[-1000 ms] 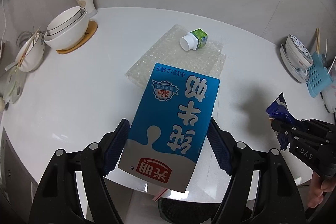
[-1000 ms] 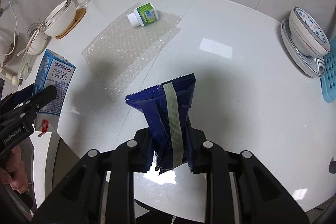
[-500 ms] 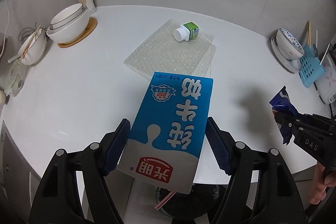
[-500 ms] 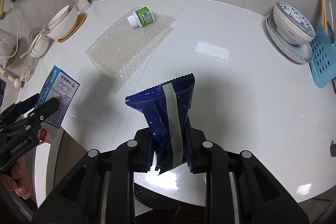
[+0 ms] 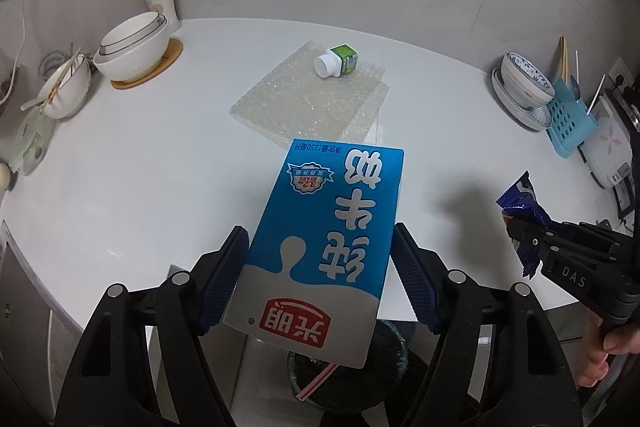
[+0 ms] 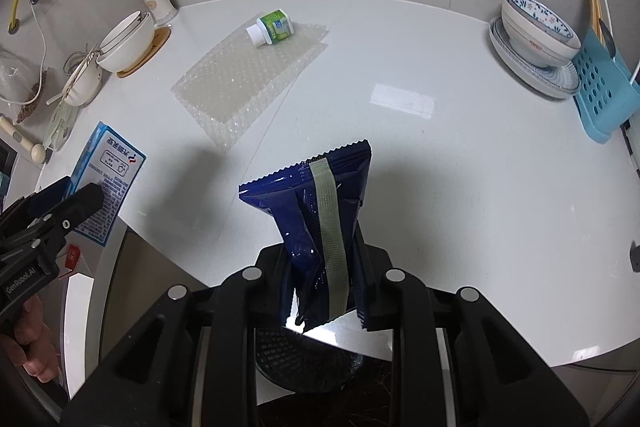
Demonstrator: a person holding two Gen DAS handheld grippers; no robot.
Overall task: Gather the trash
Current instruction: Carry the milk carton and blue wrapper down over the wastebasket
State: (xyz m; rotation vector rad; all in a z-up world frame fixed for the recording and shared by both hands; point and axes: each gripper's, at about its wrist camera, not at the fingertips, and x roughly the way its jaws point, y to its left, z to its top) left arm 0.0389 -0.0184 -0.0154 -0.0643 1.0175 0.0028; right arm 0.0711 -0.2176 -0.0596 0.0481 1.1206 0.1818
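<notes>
The left gripper (image 5: 320,283) is clamped on a blue milk carton (image 5: 326,239), held in the air above the near edge of a round white table (image 5: 140,167). The right gripper (image 6: 326,279) pinches a dark blue snack wrapper (image 6: 320,223). Below both, past the table edge, sits a black bin (image 6: 304,359). Farther back on the table, a small green-labelled bottle (image 5: 336,61) lies on a sheet of bubble wrap (image 5: 308,103). Bowls (image 5: 132,45) stand at the left.
</notes>
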